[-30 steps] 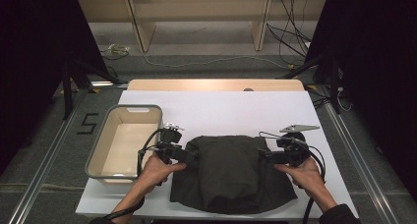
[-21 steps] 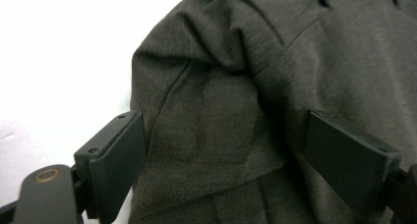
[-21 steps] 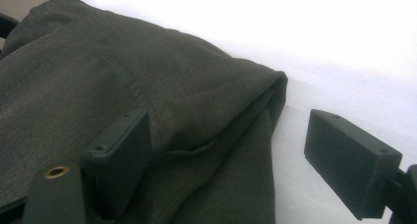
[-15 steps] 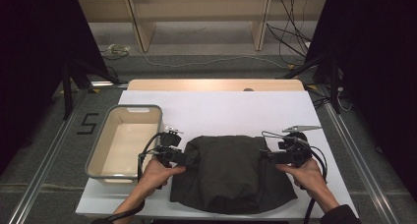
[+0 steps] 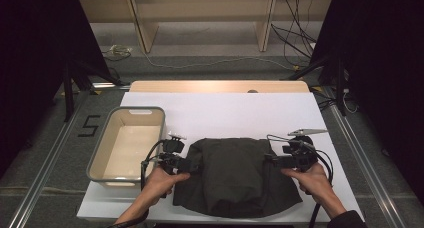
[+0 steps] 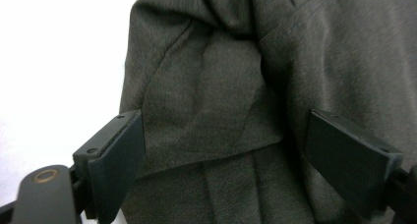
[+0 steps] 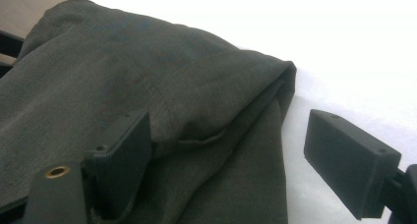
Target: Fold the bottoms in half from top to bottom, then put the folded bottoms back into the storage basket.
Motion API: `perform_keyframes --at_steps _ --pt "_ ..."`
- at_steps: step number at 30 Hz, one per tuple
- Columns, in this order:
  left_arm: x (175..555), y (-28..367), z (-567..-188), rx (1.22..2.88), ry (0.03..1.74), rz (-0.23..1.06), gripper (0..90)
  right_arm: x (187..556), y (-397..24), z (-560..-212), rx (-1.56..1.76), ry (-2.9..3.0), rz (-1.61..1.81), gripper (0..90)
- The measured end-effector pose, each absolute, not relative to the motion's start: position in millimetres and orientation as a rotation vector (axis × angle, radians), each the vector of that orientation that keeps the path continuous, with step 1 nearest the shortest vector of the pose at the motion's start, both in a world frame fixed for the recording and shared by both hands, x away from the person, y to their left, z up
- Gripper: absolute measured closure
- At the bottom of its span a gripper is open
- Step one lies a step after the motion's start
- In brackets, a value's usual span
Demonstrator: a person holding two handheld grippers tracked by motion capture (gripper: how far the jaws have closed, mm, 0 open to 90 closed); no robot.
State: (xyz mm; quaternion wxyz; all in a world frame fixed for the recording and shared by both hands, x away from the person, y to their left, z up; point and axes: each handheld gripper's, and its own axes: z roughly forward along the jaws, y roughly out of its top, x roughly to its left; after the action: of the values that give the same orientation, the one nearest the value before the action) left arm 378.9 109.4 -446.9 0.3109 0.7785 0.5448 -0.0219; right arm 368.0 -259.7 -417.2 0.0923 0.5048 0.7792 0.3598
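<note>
A dark grey garment [image 5: 235, 175] lies folded on the white table [image 5: 225, 113], near its front edge. My left gripper [image 5: 189, 164] is at the garment's left side, level with the table and open. In the left gripper view the creased cloth [image 6: 221, 101] lies between the wide jaws of the left gripper [image 6: 231, 157], and the pads stand clear of it. My right gripper [image 5: 271, 161] is open at the garment's right side. In the right gripper view the folded edge [image 7: 275, 101] sits between the jaws of the right gripper [image 7: 231, 160], one over cloth and one over bare table.
A beige basin [image 5: 142, 109] with a grey rim stands on the table's left side, close to my left hand. A wooden strip [image 5: 220, 86] runs along the far edge. Cables trail from both grippers. White table shows beyond the garment.
My left gripper has edged slightly toward the near side along the garment's left edge. The right gripper and the garment look the same.
</note>
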Motion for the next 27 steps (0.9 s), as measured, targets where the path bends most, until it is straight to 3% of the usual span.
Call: perform_keyframes --at_steps 27 --pt "382.7 113.4 -472.0 2.099 1.534 -0.112 5.0 367.0 -272.5 -438.9 1.641 2.368 0.967 17.3"
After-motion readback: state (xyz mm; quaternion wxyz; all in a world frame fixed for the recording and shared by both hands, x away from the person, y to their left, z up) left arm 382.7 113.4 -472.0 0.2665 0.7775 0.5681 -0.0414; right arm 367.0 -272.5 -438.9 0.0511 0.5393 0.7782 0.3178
